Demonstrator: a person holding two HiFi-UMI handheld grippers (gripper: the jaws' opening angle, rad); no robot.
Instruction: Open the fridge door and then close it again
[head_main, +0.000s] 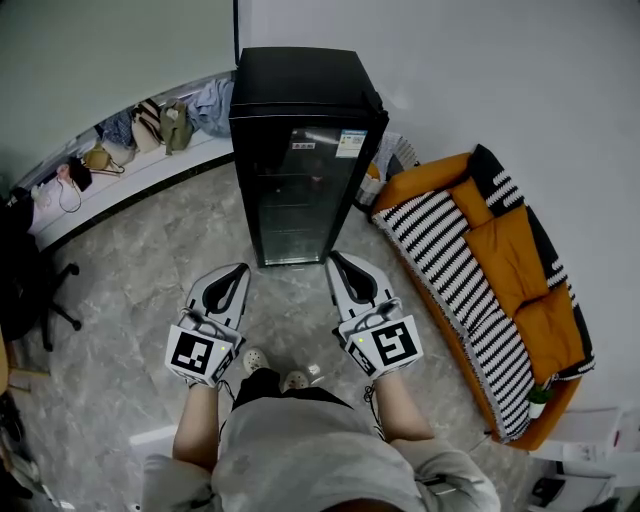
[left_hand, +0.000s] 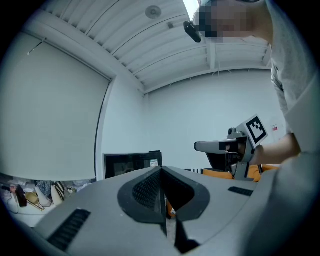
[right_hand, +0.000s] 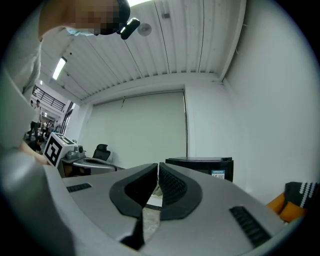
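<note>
Left gripper (left_hand: 161, 171): jaws clenched, pads meeting at the tips, nothing between them. Right gripper (right_hand: 157, 167): jaws likewise clenched and empty. Both are held level, side by side.

The fridge (head_main: 305, 150), black with a glass door, stands upright ahead of both sets of jaws, clear of them, no contact. Its door is shut. From the left jaws it lies ahead and slightly left; from the right jaws, ahead and slightly right.

To the right of the right jaws, an orange sofa (head_main: 515, 250) with a black-and-white striped cover stands by the wall. Well off to the left of the left jaws, a low ledge (head_main: 150, 170) carries bags. Grey stone floor (head_main: 130, 280) lies below.
</note>
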